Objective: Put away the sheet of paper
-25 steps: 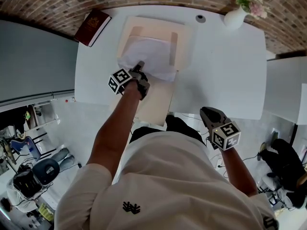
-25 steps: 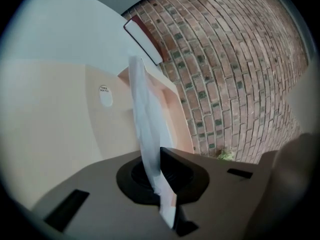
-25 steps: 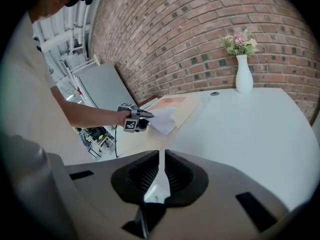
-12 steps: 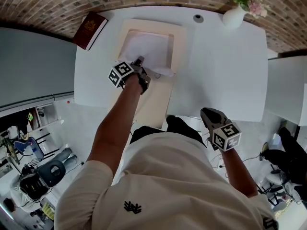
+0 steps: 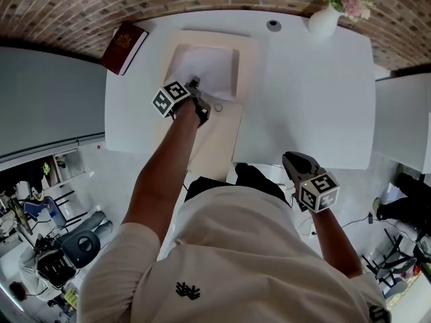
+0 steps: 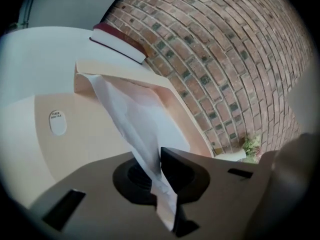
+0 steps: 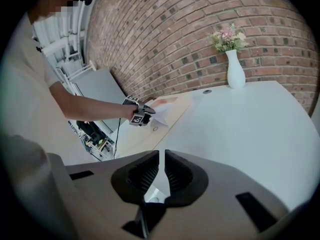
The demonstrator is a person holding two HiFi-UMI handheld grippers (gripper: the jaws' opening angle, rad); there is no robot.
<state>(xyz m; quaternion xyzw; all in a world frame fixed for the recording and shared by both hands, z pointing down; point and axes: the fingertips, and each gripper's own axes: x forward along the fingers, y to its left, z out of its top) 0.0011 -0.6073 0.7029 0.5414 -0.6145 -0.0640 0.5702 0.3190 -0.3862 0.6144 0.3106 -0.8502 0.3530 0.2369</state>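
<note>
While the left gripper [image 5: 194,85] stands clenched on the near edge of the sheet of paper [image 5: 205,73], most of the sheet lies in what appears to be the pocket of the open manila file folder [image 5: 250,56] on the white table [image 5: 316,106]. Its near end rises bowed to the jaws. In my judgement the sheet is light, limp and quick to crease, so the edge already pinched is the right hold. The pocket's raised lip at 12 o'clock may catch a corner. The right gripper [image 5: 291,159] hangs off the table's near edge, jaws together on nothing. A red book [image 5: 123,44] lies at 10 o'clock of the folder and a flower vase [image 5: 323,22] at 2 o'clock. Open tabletop runs to 3 o'clock.
</note>
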